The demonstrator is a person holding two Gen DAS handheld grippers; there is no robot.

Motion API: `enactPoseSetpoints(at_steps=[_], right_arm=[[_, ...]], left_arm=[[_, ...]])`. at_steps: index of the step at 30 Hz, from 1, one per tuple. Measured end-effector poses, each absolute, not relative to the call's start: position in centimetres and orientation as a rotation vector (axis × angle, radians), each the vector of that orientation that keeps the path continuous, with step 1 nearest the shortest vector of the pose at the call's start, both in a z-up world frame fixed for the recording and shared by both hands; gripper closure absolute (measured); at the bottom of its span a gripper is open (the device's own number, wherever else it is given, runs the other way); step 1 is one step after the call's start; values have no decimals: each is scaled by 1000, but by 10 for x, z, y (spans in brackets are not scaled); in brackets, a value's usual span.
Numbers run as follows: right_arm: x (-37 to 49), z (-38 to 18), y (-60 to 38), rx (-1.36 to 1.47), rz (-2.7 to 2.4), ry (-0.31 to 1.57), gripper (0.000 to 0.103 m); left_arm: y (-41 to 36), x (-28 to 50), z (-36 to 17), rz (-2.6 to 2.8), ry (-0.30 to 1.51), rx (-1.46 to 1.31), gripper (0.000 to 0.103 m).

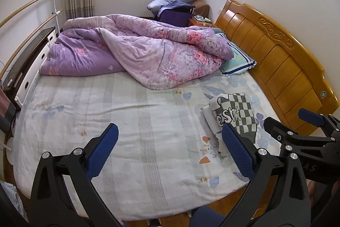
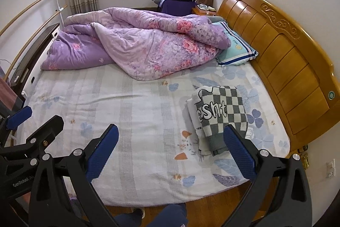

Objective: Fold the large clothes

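Observation:
A folded grey-and-white checkered garment point(image 1: 234, 113) point(image 2: 221, 113) with white lettering lies on top of a folded white piece, on the right side of the bed near the headboard. My left gripper point(image 1: 170, 133) is held open above the near part of the mattress, with nothing between its blue pads point(image 1: 104, 149). Just as wide open and empty, my right gripper point(image 2: 171, 133) hovers over the bed's near edge, its right finger close in front of the checkered garment. Each gripper shows at the edge of the other's view.
The bed sheet point(image 1: 119, 120) is pale with stripes and leaf prints. A crumpled purple floral quilt point(image 1: 148, 50) and a teal pillow point(image 1: 240, 61) fill the far half. A wooden headboard point(image 1: 276, 59) runs along the right, drawers and rails along the left. A person's legs show below.

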State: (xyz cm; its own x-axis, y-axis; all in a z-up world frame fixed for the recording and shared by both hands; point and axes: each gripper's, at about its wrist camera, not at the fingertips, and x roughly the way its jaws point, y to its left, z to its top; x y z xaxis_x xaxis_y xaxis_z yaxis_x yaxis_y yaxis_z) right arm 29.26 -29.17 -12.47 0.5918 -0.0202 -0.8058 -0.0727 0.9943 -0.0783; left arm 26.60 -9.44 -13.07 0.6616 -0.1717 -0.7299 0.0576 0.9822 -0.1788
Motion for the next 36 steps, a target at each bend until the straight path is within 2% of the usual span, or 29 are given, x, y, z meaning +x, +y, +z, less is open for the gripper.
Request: enactPoseSetpoints(at_steps=[36], right_arm=[[290,-117,-279,-109,48,934,8]], left_arm=[[-84,260,-119,-123,800,-111,5]])
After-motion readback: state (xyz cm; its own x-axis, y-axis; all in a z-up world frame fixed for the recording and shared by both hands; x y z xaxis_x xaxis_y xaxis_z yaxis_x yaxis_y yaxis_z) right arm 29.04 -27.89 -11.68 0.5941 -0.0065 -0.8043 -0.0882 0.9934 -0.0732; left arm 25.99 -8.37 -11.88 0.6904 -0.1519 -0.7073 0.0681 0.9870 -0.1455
